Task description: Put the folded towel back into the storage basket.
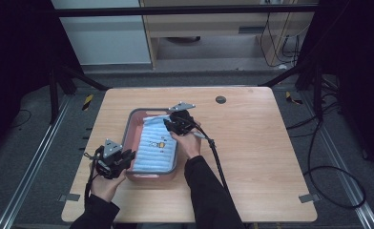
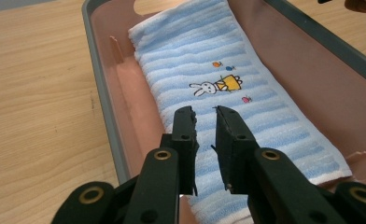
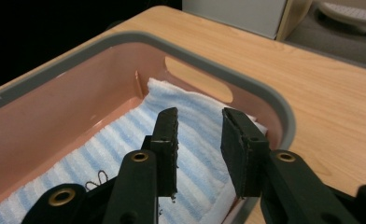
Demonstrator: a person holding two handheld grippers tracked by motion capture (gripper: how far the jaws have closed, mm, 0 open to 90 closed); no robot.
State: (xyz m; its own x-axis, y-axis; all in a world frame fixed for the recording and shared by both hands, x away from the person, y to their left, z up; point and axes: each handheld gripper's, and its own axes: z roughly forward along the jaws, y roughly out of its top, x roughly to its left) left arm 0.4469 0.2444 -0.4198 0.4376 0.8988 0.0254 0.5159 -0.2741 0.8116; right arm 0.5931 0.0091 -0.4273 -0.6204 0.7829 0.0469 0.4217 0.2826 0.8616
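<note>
A folded blue-and-white striped towel [image 1: 155, 145] with a small rabbit picture [image 2: 216, 86] lies flat inside a pink tub with a grey rim [image 1: 132, 119] near the middle of the table. My left gripper [image 1: 128, 157] hovers at the tub's near left corner, over the towel's near end [image 2: 228, 186], jaws slightly apart and holding nothing. My right gripper [image 1: 171, 123] hangs over the tub's far right corner, above the towel's far end [image 3: 190, 116], jaws open and empty.
The tub's far wall has a handle slot [image 3: 197, 79]. A round dark grommet [image 1: 220, 99] sits in the wooden tabletop [image 1: 261, 143] at the back. A black cable [image 1: 218, 157] trails from the right gripper along the forearm. Bare wood lies right of the tub.
</note>
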